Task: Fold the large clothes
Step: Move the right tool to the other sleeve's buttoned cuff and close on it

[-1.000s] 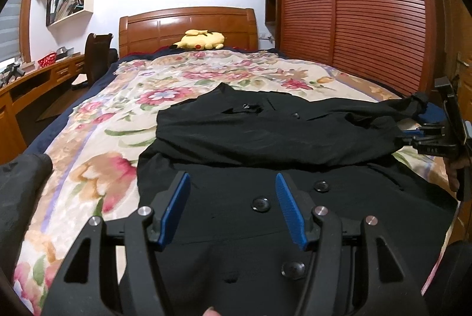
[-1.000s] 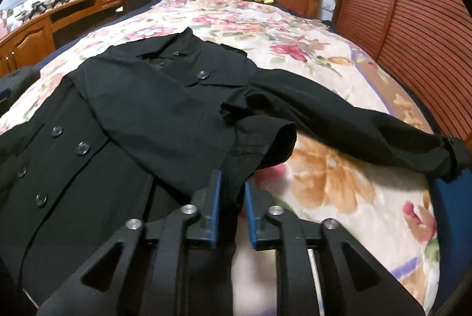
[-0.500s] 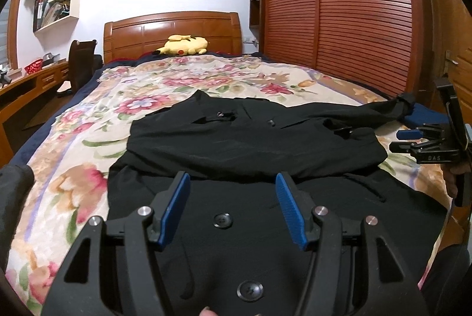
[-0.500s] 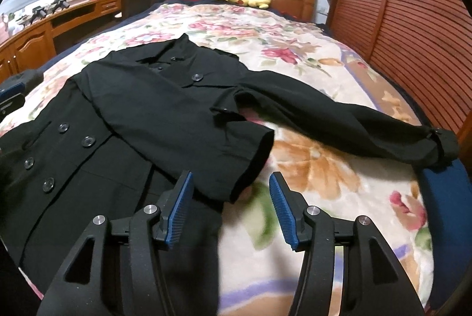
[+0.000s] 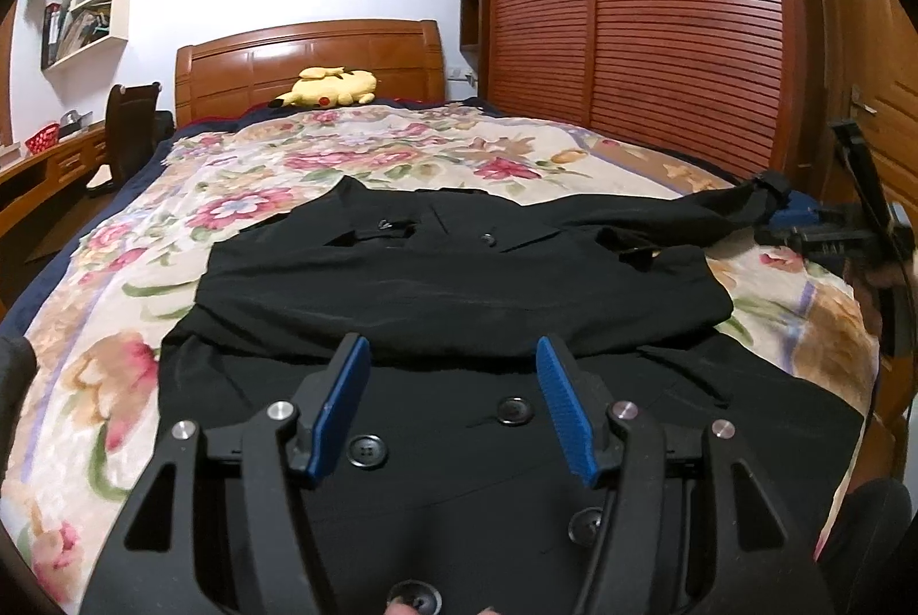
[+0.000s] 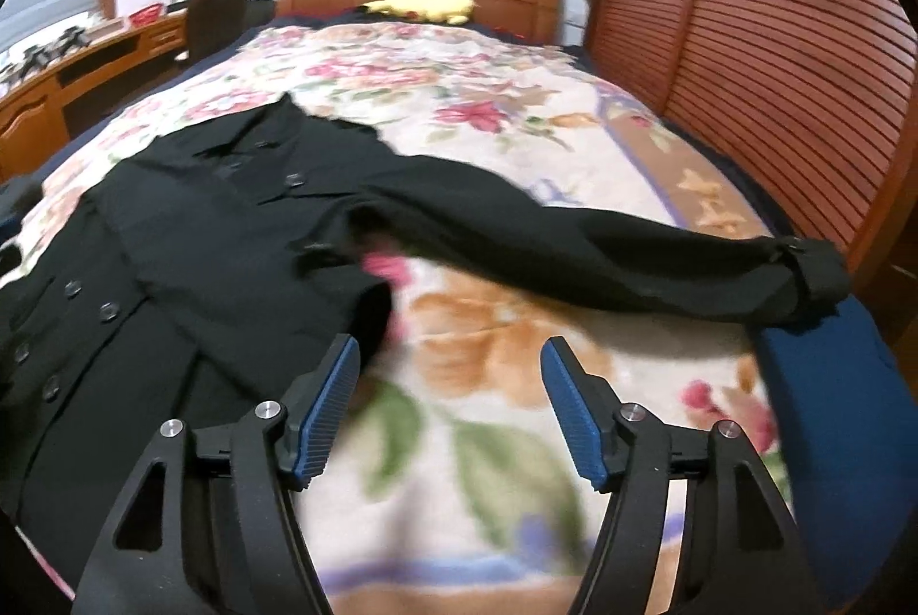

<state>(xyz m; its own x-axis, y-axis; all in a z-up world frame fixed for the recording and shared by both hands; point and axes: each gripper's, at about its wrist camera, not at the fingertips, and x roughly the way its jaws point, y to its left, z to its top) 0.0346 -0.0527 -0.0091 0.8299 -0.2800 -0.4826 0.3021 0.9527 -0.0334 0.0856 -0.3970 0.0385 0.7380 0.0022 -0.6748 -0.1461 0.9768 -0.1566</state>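
Bedroom w/ slatted red-brown wooden wardrobe doors on one side; wide bed w/ floral cream-and-pink blanket fills both views. Long black button-front coat lies flat across the near half of the bed, one sleeve already folded over the chest, the other black sleeve stretched out toward the wardrobe side, cuff near the bed edge. Looks like thick soft fabric: prob. heavy-ish, limp, will sag & drag, not slippery. Best hold, I'd say: cuff or sleeve end, pinching both layers. Left gripper hovers over the buttons, fingers apart, nothing btw them. Right gripper is over bare blanket just beside the folded sleeve's edge, jaws opening, empty.
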